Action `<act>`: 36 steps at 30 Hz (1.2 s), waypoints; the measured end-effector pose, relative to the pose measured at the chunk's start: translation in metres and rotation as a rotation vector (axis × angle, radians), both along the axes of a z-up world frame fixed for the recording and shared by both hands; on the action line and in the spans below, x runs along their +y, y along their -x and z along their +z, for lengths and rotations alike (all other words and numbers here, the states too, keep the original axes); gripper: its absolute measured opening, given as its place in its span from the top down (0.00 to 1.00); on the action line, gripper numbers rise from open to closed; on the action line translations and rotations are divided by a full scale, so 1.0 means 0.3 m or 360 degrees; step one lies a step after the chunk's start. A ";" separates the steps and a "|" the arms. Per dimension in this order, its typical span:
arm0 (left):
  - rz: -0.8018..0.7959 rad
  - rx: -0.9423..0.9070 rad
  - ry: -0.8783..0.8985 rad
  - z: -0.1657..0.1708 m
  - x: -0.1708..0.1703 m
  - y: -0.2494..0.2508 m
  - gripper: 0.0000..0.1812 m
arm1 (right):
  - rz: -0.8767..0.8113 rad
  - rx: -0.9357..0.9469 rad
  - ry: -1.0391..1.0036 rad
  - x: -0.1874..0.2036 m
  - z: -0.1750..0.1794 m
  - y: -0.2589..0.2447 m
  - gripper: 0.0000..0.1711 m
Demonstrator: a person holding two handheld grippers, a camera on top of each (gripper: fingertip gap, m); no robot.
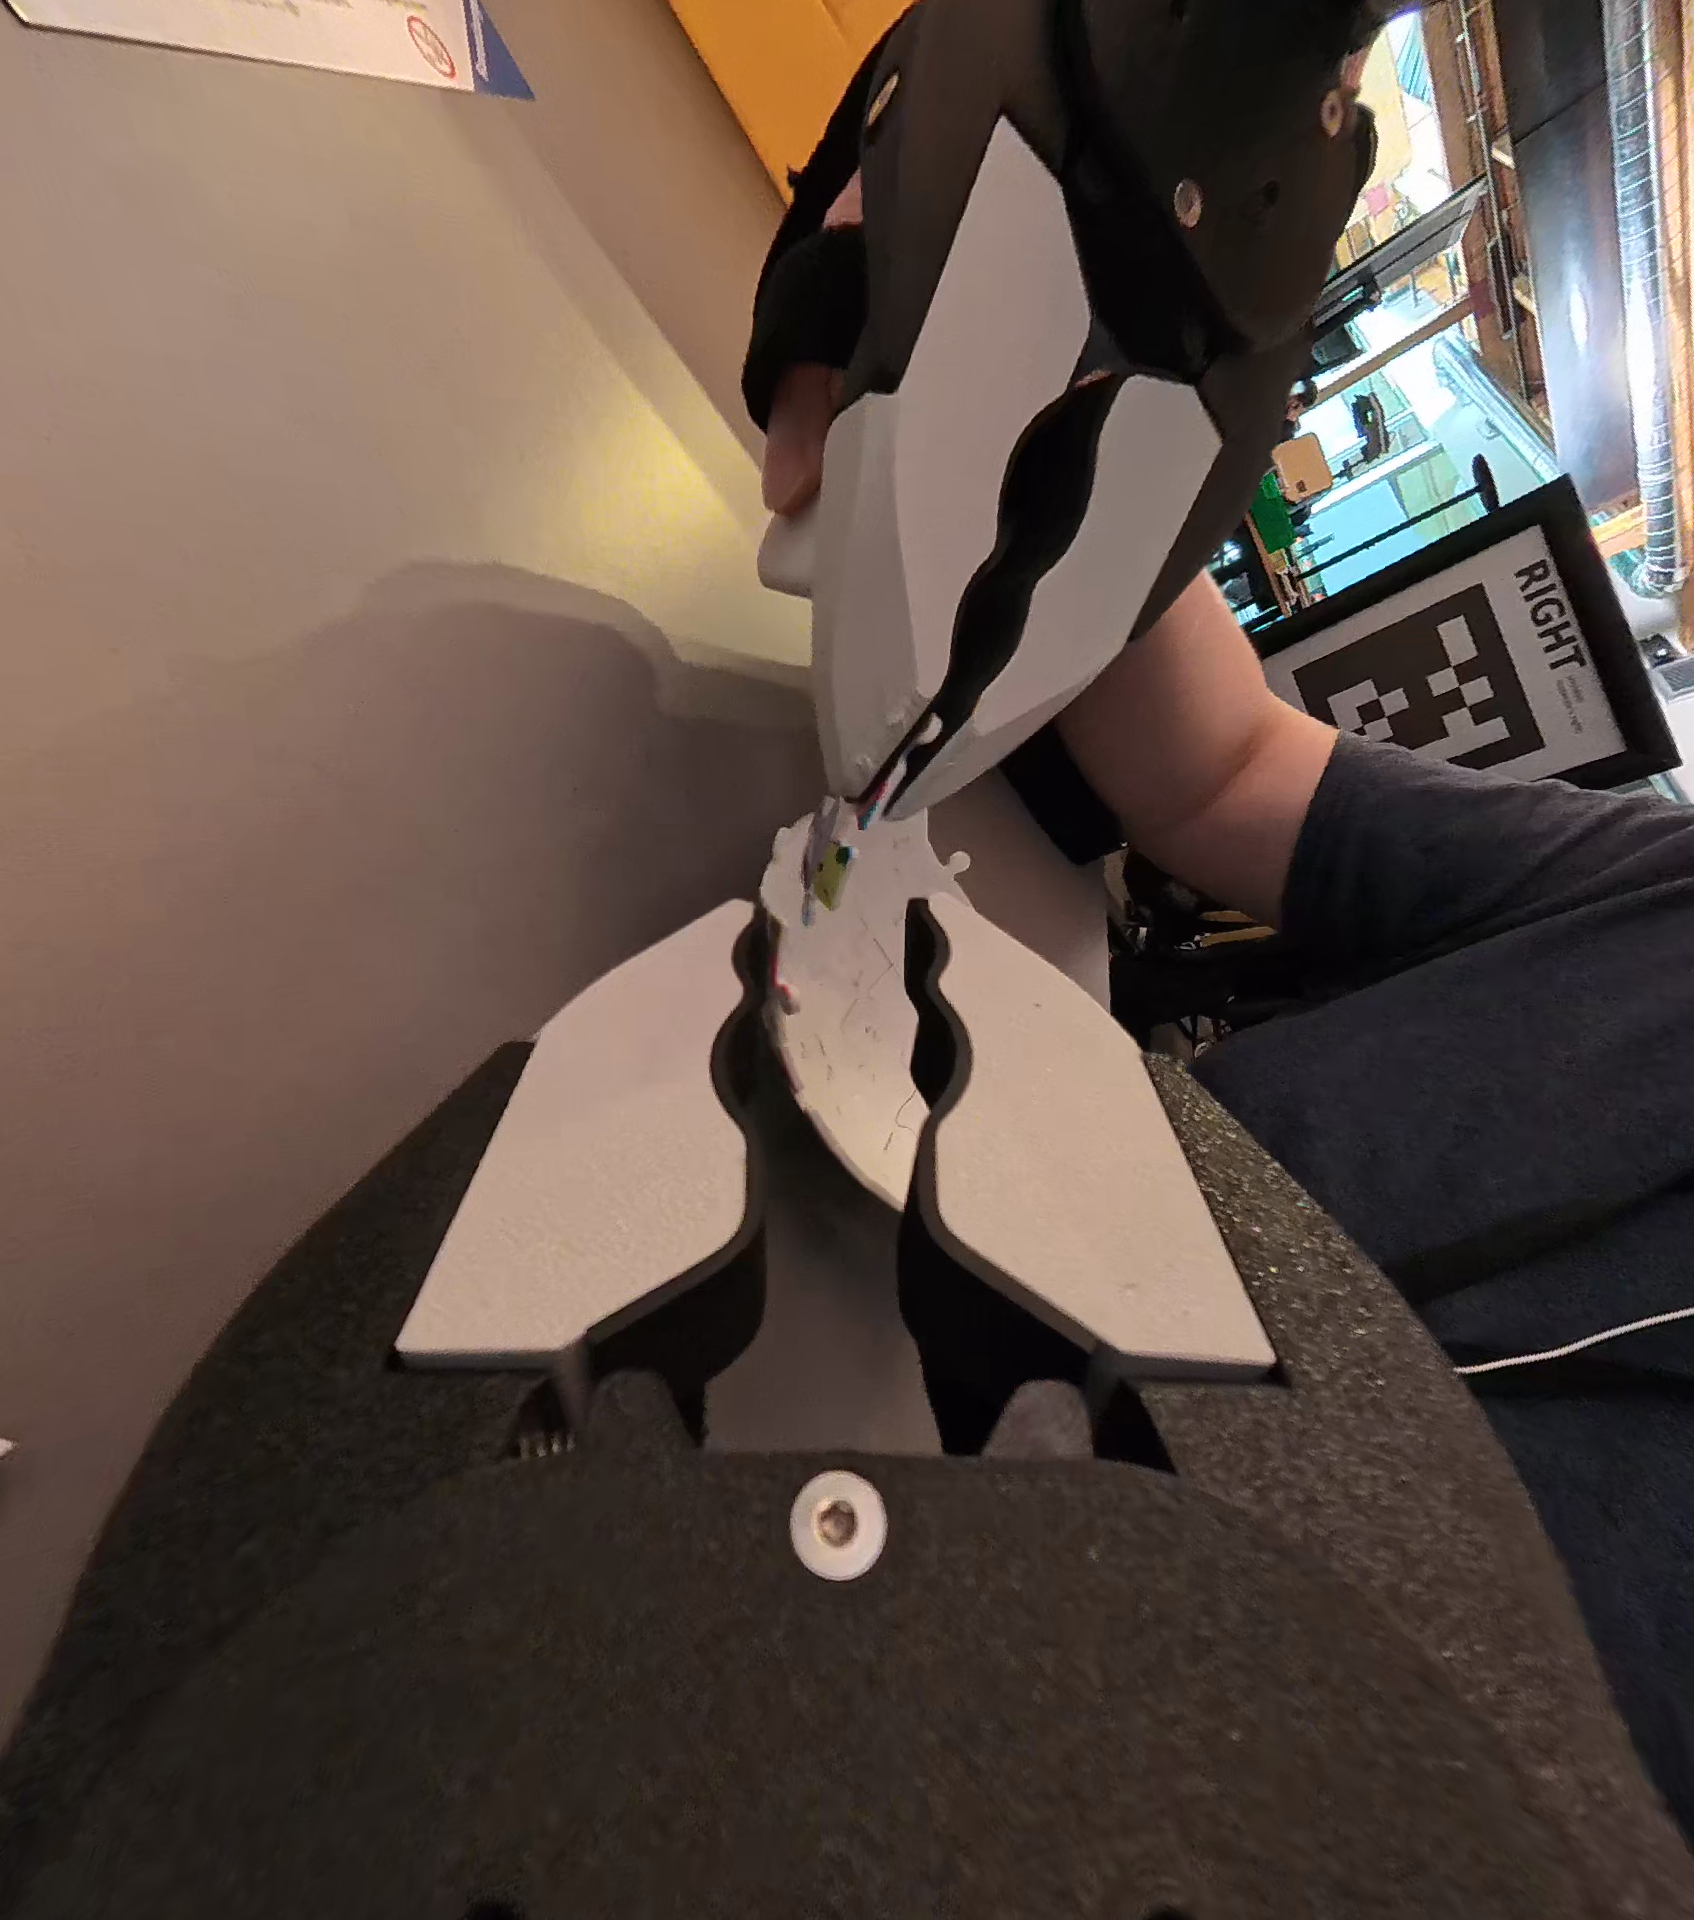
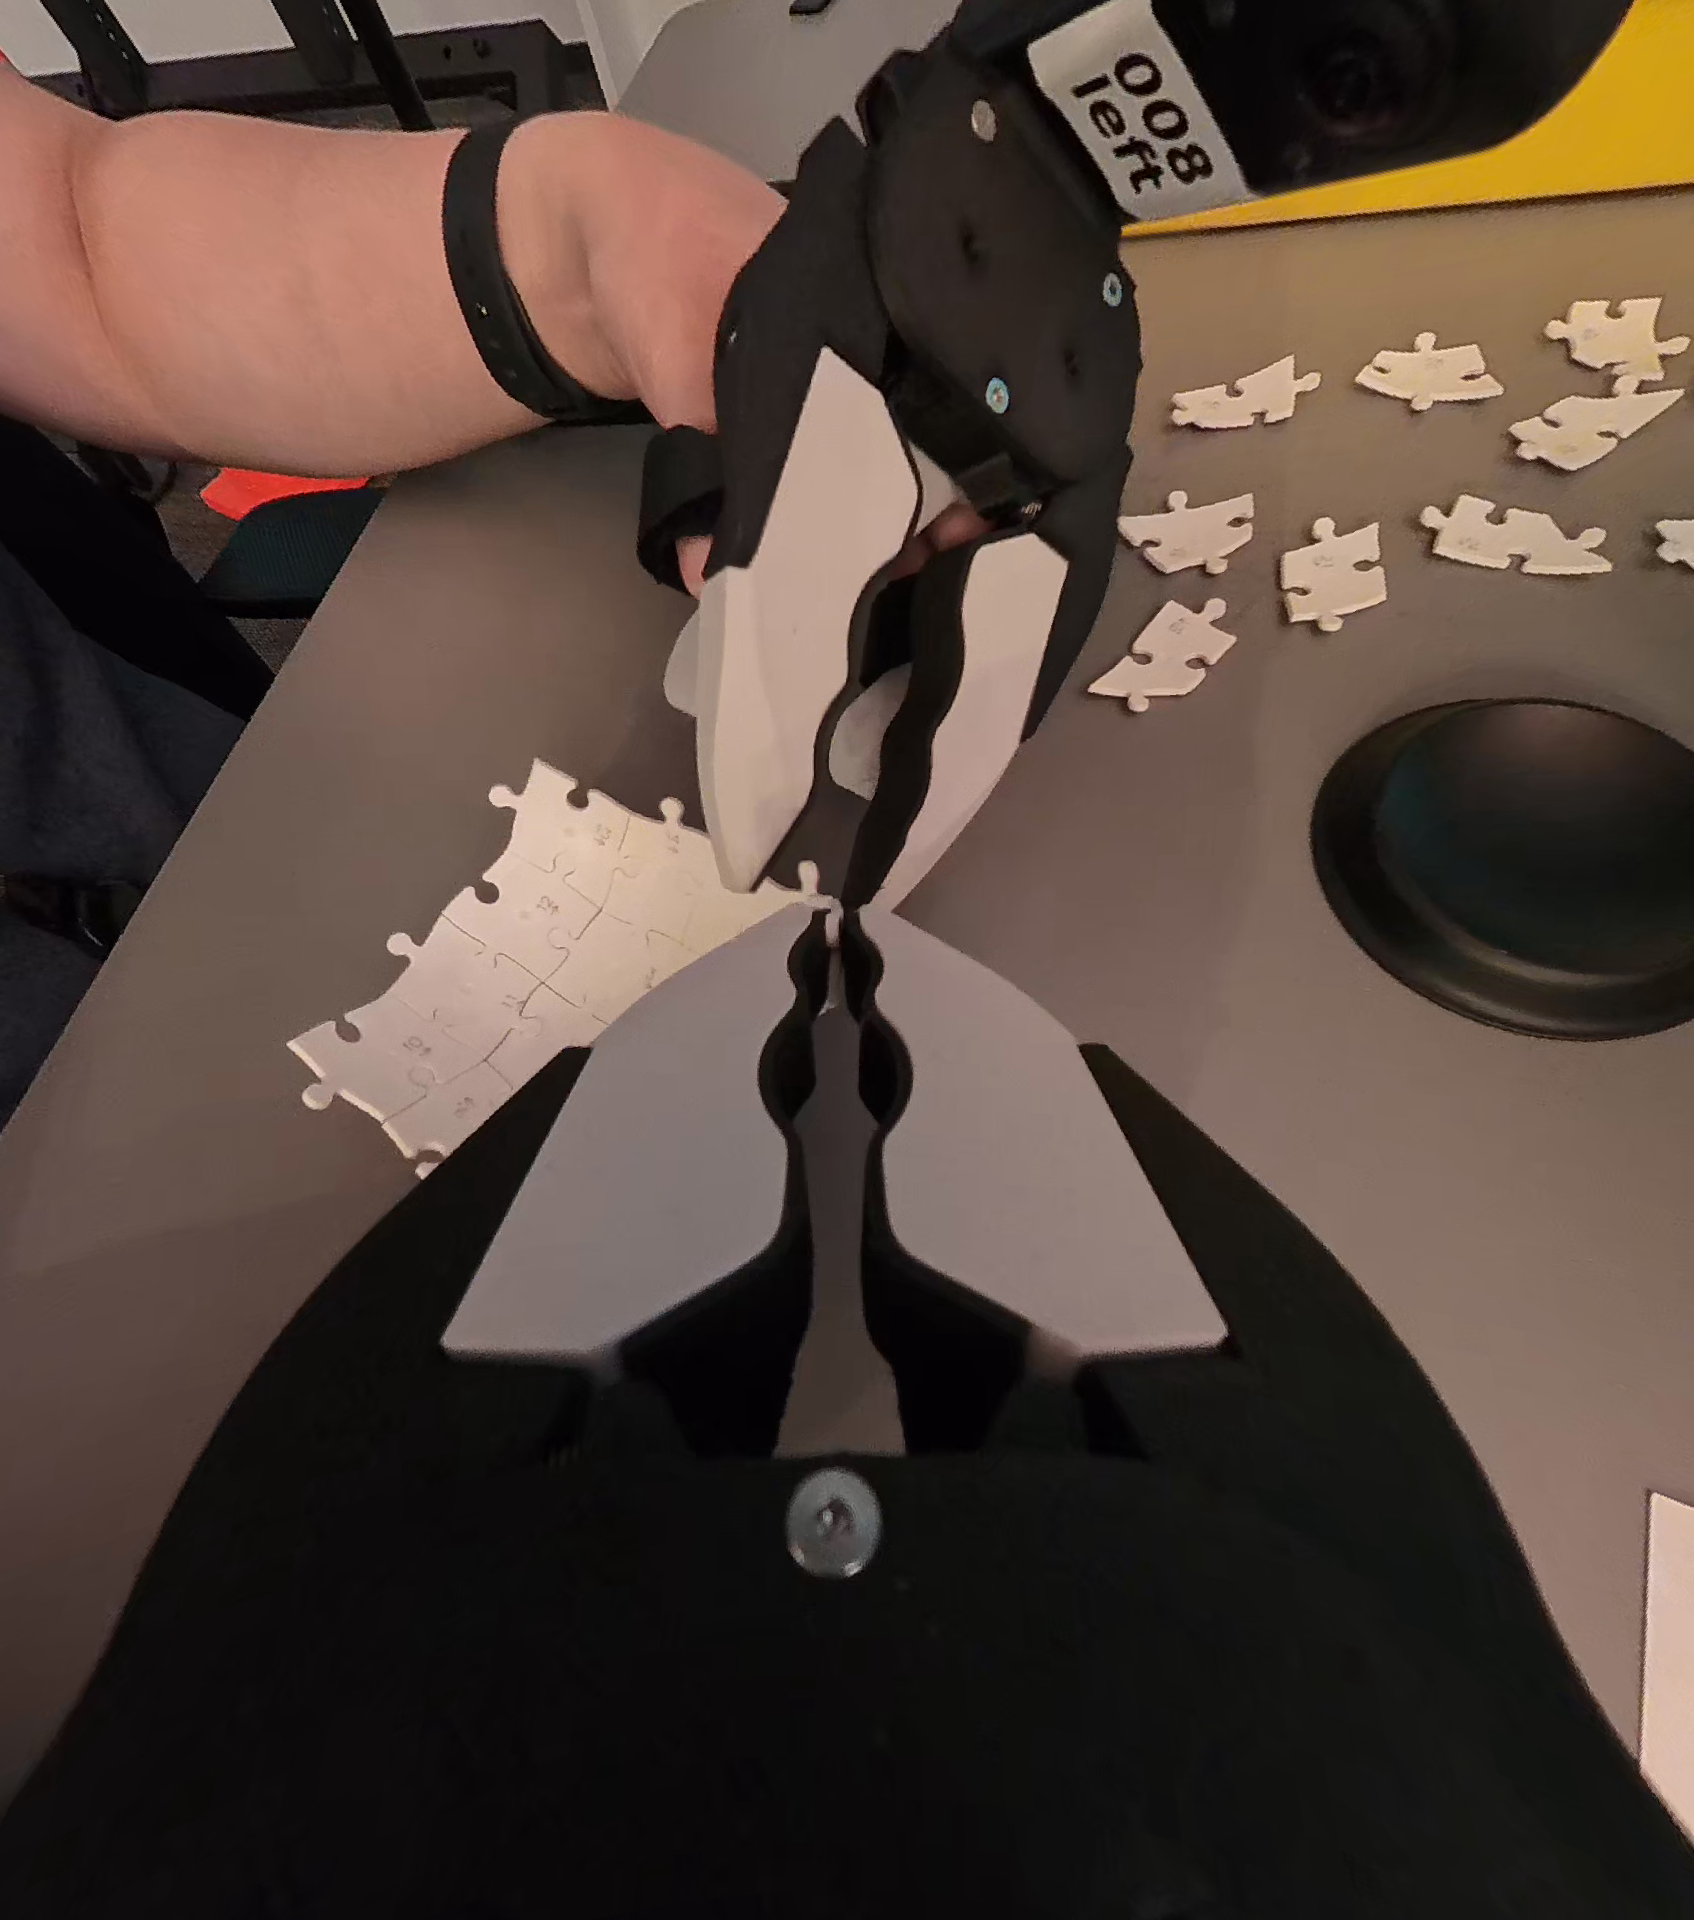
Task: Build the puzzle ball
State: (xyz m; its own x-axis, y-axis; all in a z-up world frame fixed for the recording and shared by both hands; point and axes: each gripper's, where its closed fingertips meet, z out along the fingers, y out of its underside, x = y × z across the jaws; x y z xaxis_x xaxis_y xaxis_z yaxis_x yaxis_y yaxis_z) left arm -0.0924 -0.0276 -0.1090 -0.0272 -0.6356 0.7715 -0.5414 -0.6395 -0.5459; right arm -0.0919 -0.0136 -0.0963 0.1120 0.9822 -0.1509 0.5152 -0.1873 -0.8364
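Left wrist view: the left claw point(image 1: 832, 925) is closed down onto a curved puzzle section point(image 1: 848, 1049). It holds the section edge-on between its fingers, with the long axis running away from the camera and rising.

At the section's far top edge the right claw point(image 1: 874, 800) reaches in from above, tip to tip with the left. Its jaws are nearly shut on a small loose piece point(image 1: 827, 868) that touches the rim.

Seating the piece probably depends on lining its tab up along that curved edge.

Farther off on the table point(image 2: 1186, 1091) lie spare pieces point(image 2: 1331, 571) and a black round stand point(image 2: 1539, 862), well apart from both claws.
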 end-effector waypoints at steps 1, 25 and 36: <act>-0.0004 0.0004 0.0000 -0.005 -0.002 -0.001 0.86 | -0.0001 -0.0002 -0.0004 0.001 -0.001 0.000 0.98; -0.0033 0.0127 -0.0166 -0.069 0.014 -0.027 0.97 | -0.0073 -0.0077 0.0074 0.024 -0.051 -0.010 0.98; -0.0022 0.0119 -0.0184 -0.076 0.012 -0.030 0.97 | -0.0086 -0.0096 0.0107 0.022 -0.066 -0.013 0.98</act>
